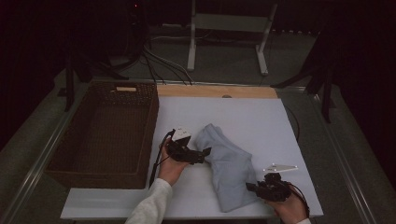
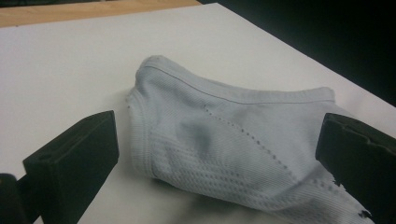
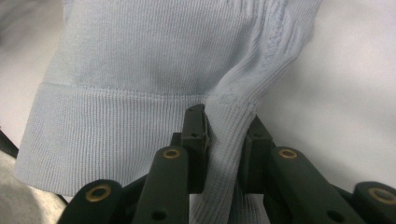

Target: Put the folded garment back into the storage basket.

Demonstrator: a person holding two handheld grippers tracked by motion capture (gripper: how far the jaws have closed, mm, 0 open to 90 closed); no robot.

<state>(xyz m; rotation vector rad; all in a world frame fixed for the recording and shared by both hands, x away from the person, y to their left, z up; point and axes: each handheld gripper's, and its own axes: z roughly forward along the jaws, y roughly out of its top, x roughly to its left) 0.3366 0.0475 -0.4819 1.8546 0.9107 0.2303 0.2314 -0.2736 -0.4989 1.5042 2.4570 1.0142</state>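
A pale blue knitted garment (image 1: 229, 165) lies folded on the white table top (image 1: 252, 116), running from the middle toward the front edge. My left gripper (image 1: 205, 153) sits at its left side with jaws wide apart, the cloth (image 2: 224, 135) lying between and beyond them without touching the pads. My right gripper (image 1: 250, 187) is at the garment's near right corner. In the right gripper view its jaws (image 3: 224, 140) pinch a bunched ridge of the ribbed hem (image 3: 116, 126).
A large dark wicker basket (image 1: 100, 133) stands along the table's left side, close to my left hand. A wooden strip (image 1: 219, 91) borders the far edge. Cables and a white stand frame (image 1: 229, 28) lie on the floor beyond.
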